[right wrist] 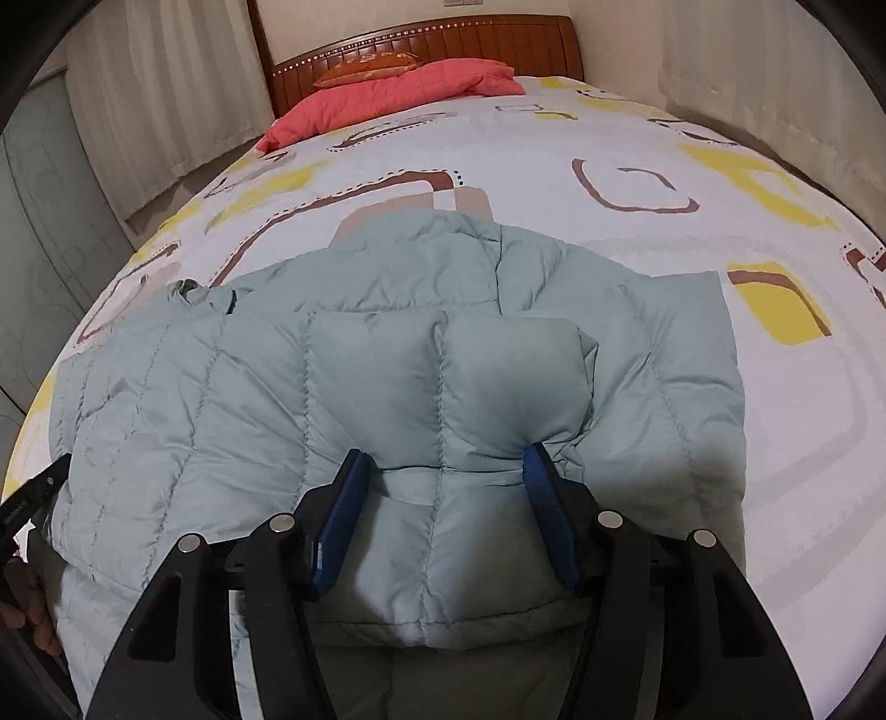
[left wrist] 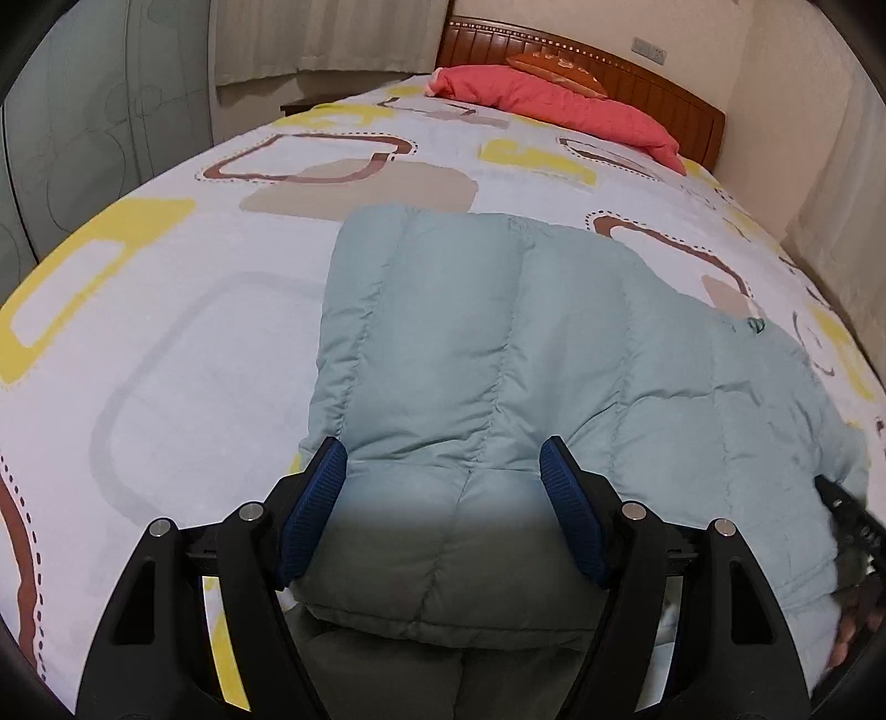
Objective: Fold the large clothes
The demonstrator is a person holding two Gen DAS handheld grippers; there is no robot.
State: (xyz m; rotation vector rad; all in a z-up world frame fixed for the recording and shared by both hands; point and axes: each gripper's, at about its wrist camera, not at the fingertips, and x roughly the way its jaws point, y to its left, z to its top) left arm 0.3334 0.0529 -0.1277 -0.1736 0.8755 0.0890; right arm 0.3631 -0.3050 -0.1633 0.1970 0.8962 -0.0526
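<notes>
left wrist view: left hand-held gripper (left wrist: pixel 443 471) spread, straddling pale green quilted puffer jacket (left wrist: pixel 498 343). right hand-held gripper (right wrist: pixel 443 476) pinches a jacket fold. jacket lies on patterned bed (left wrist: pixel 166 288).

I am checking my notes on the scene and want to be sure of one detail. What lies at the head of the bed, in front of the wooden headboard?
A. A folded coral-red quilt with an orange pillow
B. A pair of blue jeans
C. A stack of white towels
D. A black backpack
A: the right wrist view shows a folded coral-red quilt with an orange pillow against the headboard.
</notes>
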